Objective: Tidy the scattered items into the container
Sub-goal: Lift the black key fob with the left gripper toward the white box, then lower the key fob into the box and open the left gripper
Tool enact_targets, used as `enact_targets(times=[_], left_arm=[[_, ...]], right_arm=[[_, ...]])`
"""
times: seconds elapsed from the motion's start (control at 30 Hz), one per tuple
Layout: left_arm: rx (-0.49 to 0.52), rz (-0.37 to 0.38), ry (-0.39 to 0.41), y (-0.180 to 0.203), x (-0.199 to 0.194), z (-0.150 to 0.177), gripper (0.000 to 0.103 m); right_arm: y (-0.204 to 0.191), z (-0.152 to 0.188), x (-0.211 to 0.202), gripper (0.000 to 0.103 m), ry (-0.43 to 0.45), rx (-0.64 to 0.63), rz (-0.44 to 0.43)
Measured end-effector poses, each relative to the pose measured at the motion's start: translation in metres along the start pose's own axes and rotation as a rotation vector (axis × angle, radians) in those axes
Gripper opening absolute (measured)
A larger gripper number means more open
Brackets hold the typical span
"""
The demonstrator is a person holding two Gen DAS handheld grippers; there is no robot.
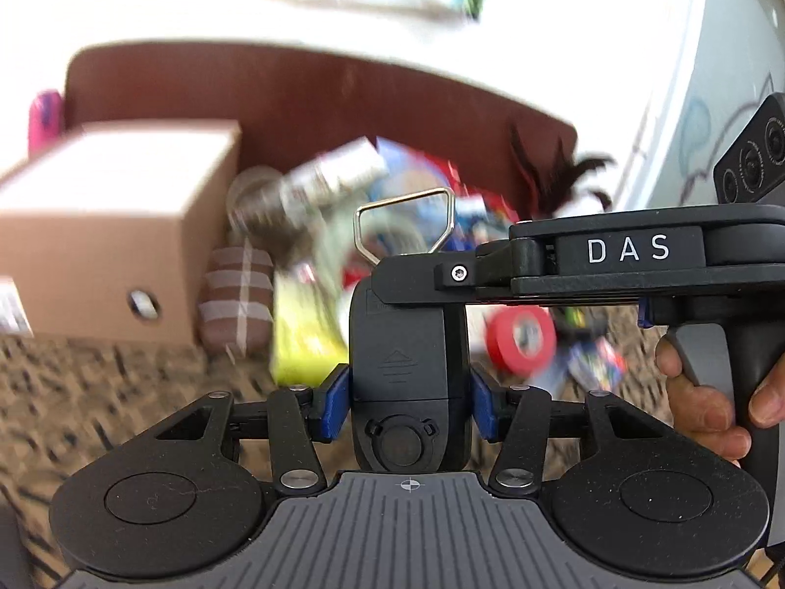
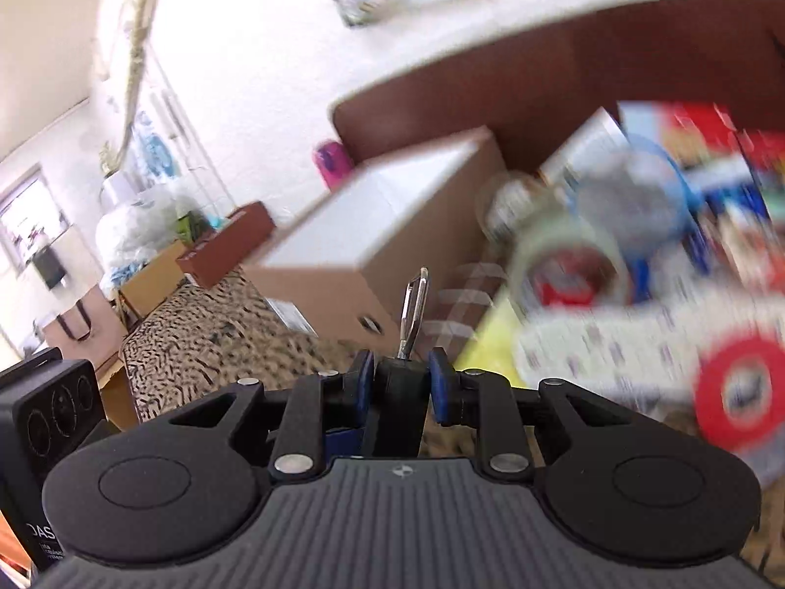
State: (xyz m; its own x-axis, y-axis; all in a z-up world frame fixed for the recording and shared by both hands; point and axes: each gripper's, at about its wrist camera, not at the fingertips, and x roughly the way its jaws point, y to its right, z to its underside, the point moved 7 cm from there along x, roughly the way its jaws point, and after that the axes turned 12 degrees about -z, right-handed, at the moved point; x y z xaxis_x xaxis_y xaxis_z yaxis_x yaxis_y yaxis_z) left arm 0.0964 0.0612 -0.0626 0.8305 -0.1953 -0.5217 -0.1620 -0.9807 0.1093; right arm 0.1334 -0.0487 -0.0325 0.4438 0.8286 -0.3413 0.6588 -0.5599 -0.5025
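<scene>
a black key fob [image 1: 400, 373] with a wire loop is clamped jointly by the left gripper [image 1: 406, 405] and right gripper [image 2: 400, 380], above the clutter beside the cardboard box [image 1: 105, 240]; a single-gripper handover is judged pending before stowing.

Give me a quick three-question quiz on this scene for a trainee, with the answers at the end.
1. True or false: the left tool and the right tool both clamp the same black fob.
2. What sticks out of the fob's far end? A) a metal loop B) a rope C) a pen
3. Fill in: the tape roll lying to the right of the fob in the left wrist view is ____.
Key: 1 true; 2 A; 3 red.
</scene>
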Motion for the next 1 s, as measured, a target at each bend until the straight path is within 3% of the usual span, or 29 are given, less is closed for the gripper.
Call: enact_targets(times=[0.27, 0.5, 0.7, 1.0], left_arm=[[-0.017, -0.087, 0.140, -0.048, -0.021, -0.100, 0.052], [-0.053, -0.169, 0.144, -0.106, 0.004, -0.158, 0.051], [-0.119, -0.183, 0.058, -0.160, 0.050, -0.159, 0.051], [-0.156, -0.225, -0.098, -0.218, 0.118, -0.142, 0.050]], right_arm=[[-0.050, -0.101, 0.036, 0.027, 0.040, -0.109, -0.073], [-0.067, -0.161, 0.104, 0.026, -0.002, -0.114, -0.089], [-0.050, -0.168, 0.169, 0.026, -0.078, -0.071, -0.057], [-0.001, -0.152, 0.254, 0.026, -0.211, 0.075, -0.035]])
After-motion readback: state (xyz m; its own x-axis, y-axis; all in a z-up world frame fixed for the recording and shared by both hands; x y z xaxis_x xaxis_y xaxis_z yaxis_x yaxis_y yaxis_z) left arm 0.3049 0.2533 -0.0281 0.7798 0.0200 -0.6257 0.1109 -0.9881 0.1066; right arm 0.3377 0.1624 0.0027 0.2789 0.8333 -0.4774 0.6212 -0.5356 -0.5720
